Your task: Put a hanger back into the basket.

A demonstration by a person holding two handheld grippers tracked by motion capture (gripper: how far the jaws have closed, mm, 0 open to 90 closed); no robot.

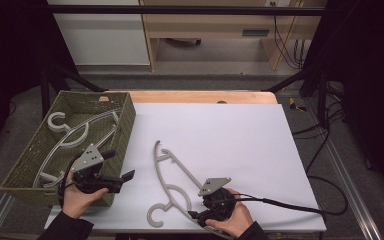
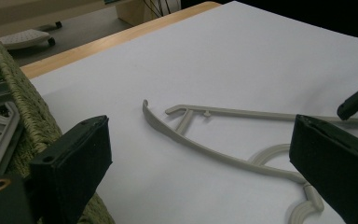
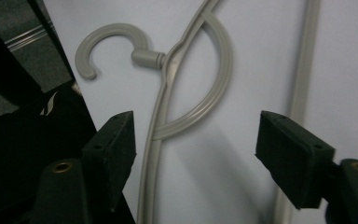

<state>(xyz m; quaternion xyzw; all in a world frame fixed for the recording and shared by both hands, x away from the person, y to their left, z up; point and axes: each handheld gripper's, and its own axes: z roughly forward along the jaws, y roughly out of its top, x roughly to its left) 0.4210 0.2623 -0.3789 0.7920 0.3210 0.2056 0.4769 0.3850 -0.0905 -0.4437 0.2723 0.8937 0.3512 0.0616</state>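
A grey plastic hanger (image 1: 170,186) lies flat on the white sheet (image 1: 230,135), its hook toward the front edge. My right gripper (image 1: 198,216) is low over the hanger's lower part, near the front edge. In the right gripper view its jaws (image 3: 196,126) stand apart astride the hanger's (image 3: 164,105) arm and curved brace, and the pads do not press on it. My left gripper (image 1: 118,165) hovers beside the basket's right wall, open with nothing between its jaws (image 2: 200,135), facing the hanger (image 2: 214,156).
An olive woven basket (image 1: 126,122) stands at the left and holds other grey hangers (image 1: 75,137). A strip of wooden tabletop (image 1: 200,96) runs behind the sheet. A black cable (image 1: 290,205) trails right from the right gripper. The front table edge is close to both hands.
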